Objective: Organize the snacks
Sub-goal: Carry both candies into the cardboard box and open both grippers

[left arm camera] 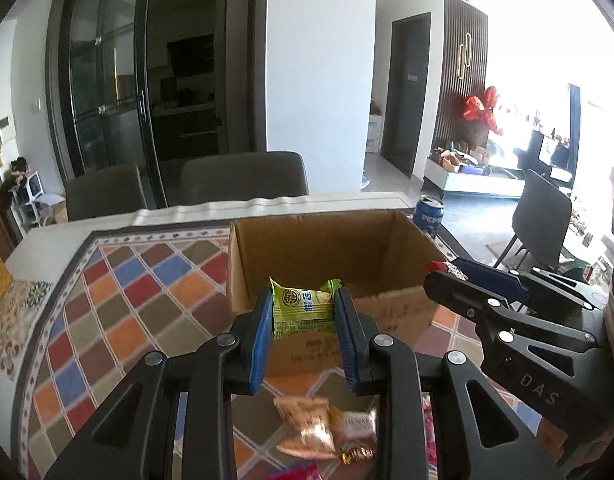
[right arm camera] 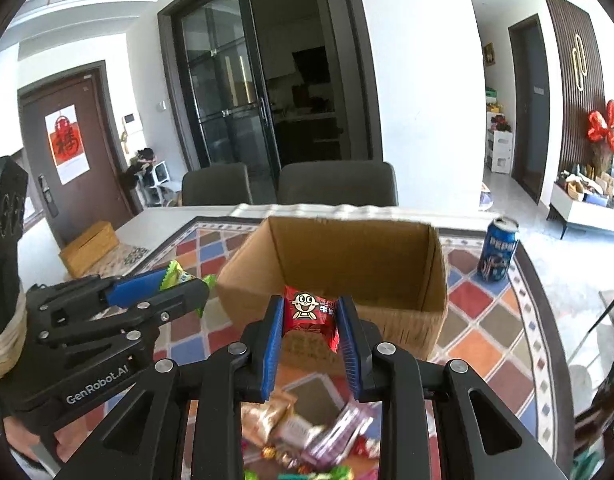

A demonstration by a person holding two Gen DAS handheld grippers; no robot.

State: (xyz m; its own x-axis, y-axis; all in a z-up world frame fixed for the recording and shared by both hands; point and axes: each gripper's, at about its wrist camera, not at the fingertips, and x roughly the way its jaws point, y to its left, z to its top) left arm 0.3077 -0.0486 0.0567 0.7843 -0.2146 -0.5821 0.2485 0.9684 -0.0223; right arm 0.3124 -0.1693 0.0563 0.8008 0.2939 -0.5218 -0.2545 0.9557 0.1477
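table [left arm camera: 47, 236] is carrying a checkered mat | box [right arm camera: 347, 256] is sitting open on the mat, toward the far edge | left gripper [left arm camera: 303, 312] is clamping a green packet [left arm camera: 303, 310] just before the box's near wall | right gripper [right arm camera: 311, 316] is pinching a red packet [right arm camera: 307, 310] at that wall | loose snacks [right arm camera: 307, 432] are lying below the grippers, by the near edge

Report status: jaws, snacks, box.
Left gripper shut on green snack. Right gripper shut on red snack. Box ahead, open, nothing blocking.
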